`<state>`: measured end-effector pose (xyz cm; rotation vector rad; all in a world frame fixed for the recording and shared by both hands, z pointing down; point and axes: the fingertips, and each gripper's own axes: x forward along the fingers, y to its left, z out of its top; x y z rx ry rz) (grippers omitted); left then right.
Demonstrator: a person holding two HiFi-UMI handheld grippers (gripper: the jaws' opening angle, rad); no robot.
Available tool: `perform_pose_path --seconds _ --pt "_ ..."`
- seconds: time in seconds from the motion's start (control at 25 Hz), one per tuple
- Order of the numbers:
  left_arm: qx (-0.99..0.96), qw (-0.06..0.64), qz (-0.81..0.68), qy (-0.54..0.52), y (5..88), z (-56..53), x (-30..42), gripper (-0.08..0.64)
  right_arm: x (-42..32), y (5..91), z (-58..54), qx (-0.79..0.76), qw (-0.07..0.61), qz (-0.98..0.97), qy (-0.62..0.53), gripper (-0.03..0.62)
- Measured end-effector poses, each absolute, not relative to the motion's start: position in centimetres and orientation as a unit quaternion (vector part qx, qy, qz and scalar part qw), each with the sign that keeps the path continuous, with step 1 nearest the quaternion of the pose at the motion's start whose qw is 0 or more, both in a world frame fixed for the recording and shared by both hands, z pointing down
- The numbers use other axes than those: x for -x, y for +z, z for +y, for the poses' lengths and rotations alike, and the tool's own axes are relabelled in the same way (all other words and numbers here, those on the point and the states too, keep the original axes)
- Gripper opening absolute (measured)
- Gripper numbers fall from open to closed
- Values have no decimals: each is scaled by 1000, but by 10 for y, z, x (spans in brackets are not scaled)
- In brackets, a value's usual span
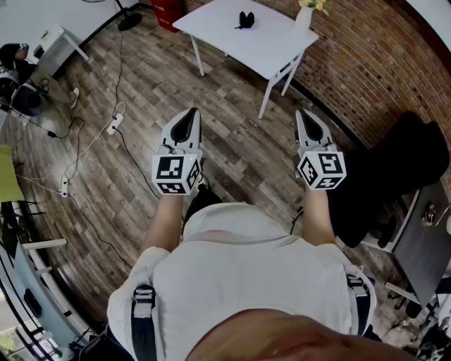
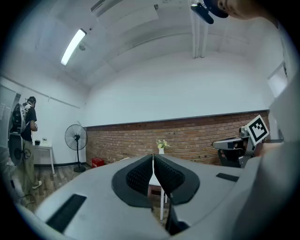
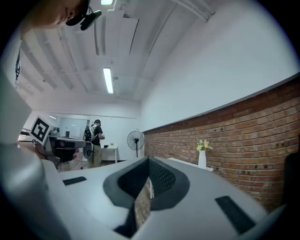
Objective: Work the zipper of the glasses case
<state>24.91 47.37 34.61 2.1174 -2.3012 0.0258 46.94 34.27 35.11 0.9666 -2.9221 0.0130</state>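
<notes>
- Both tools are shut with nothing in them. The grey left tool [image 1: 190, 117] has its ribbed black pads [image 2: 140, 176] pressed together, and the grey right tool [image 1: 306, 121] is the same in its own view, pads closed on air.
- They're held out level in front of the person's chest, roughly shoulder-width, each with its marker cube facing up. My read is that this is a neutral carry pose and the job isn't under way yet.
- The thing to work on is well away from both tools. I'm fairly sure it's the small black glasses case [image 1: 246, 20], sitting near the middle of the white rectangular counter [image 1: 225, 42] across the wood-plank floor [image 1: 141, 92].
- A white vase with pale flowers [image 1: 304, 15] stands at the counter's far corner, clear of the case. It makes sense as a spot, since it leaves room to work.
- Hard to make out: the case is tiny in the head view, so there's no telling where the zipper pull sits or whether it's zipped. The gripper views don't help either, since the case doesn't show in them.
- A black office chair [image 1: 394, 176] is cut off on the right, and the person's own torso hides the floor right below.
</notes>
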Motion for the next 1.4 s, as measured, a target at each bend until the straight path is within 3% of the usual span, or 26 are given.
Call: perform_pose_path --seconds 0.92,1.4 --pt "-682 19 -730 30 351 465 -235 23 -456 345 331 -338 14 -941 -10 51" --pt "-673 46 -737 30 380 446 -141 23 -358 383 307 -322 57 -945 6 51"
